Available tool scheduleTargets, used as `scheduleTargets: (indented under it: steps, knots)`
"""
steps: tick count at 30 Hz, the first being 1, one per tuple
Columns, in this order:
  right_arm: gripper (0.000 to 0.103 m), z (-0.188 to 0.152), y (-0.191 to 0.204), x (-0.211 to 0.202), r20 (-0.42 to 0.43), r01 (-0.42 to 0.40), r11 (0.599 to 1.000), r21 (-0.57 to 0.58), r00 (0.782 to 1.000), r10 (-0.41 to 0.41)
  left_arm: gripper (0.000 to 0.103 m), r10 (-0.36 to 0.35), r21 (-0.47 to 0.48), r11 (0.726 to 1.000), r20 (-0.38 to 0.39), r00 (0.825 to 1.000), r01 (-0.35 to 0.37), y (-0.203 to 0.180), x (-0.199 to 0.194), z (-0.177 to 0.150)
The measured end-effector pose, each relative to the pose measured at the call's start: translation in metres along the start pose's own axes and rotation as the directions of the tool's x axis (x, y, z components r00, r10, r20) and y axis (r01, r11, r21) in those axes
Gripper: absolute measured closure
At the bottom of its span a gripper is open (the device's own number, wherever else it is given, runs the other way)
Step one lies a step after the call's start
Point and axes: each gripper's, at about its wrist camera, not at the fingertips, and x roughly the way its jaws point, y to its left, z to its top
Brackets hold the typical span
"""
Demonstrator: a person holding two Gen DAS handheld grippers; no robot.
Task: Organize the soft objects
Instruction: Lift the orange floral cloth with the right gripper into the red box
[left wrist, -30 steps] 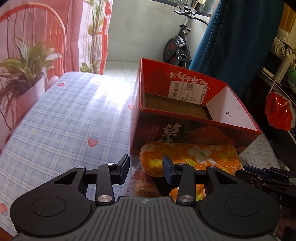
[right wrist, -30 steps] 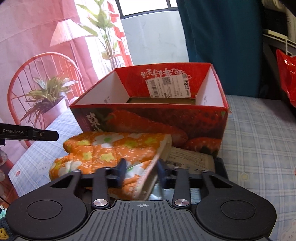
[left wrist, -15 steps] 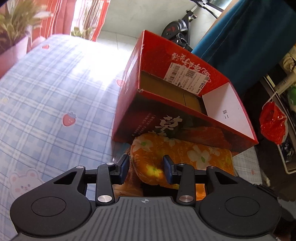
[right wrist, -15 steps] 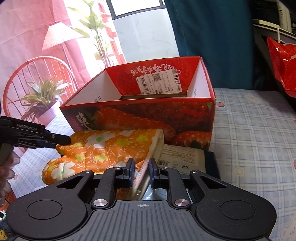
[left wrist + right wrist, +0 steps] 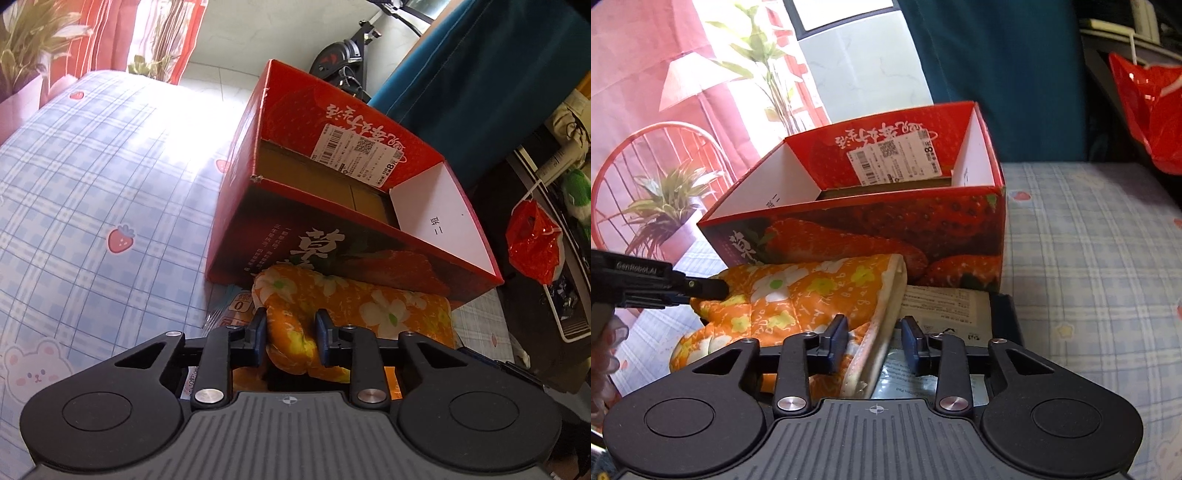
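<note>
An orange flowered oven mitt (image 5: 354, 306) lies in front of an open red strawberry box (image 5: 325, 218) on the checked cloth. My left gripper (image 5: 290, 332) has its jaws on either side of the mitt's thumb end, touching it. In the right wrist view the mitt (image 5: 798, 291) rests against the box (image 5: 871, 221). My right gripper (image 5: 873, 341) is open, its jaws on either side of the mitt's cream-edged cuff with a gap on the right. The left gripper's tip (image 5: 701, 288) shows at the mitt's far end.
Flat printed packets (image 5: 945, 306) lie under the mitt. A red plastic bag (image 5: 532, 243) hangs at the right by dark shelves. A blue curtain (image 5: 997, 74) and an exercise bike (image 5: 343, 59) stand behind the box. Checked cloth (image 5: 92, 192) spreads to the left.
My right gripper's jaws, pinched on the cuff half a second ago, have opened. My left gripper has moved forward and narrowed onto the mitt's thumb end.
</note>
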Motion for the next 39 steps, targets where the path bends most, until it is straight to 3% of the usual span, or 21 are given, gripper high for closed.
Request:
scheduleTargets:
  steps: [7, 10, 15, 26, 39]
  knots:
    - [0.060, 0.005, -0.006, 0.011, -0.026, -0.021, 0.999, 0.035, 0.999, 0.022, 0.080, 0.005, 0.080, 0.997, 0.023, 1.000, -0.007, -0.014, -0.009, -0.003]
    - [0.067, 0.006, -0.007, 0.012, -0.031, -0.050, 0.997, 0.058, 0.998, 0.052, 0.082, -0.004, 0.090, 0.996, 0.032, 0.999, 0.001, -0.016, -0.014, -0.004]
    - [0.091, 0.014, -0.003, 0.001, -0.007, -0.091, 0.996, 0.018, 0.996, 0.091, 0.083, -0.011, 0.126, 0.992, 0.063, 0.998, 0.003, -0.021, -0.026, -0.003]
    - [0.093, 0.057, 0.009, -0.041, 0.094, -0.167, 0.979, -0.113, 0.979, 0.178, 0.084, -0.068, 0.220, 0.975, 0.194, 0.979, 0.024, -0.048, -0.070, 0.016]
    - [0.093, 0.121, 0.023, -0.046, 0.168, -0.131, 0.961, -0.244, 0.970, 0.174, 0.085, -0.071, 0.262, 0.965, 0.296, 0.953, -0.010, -0.070, -0.074, 0.066]
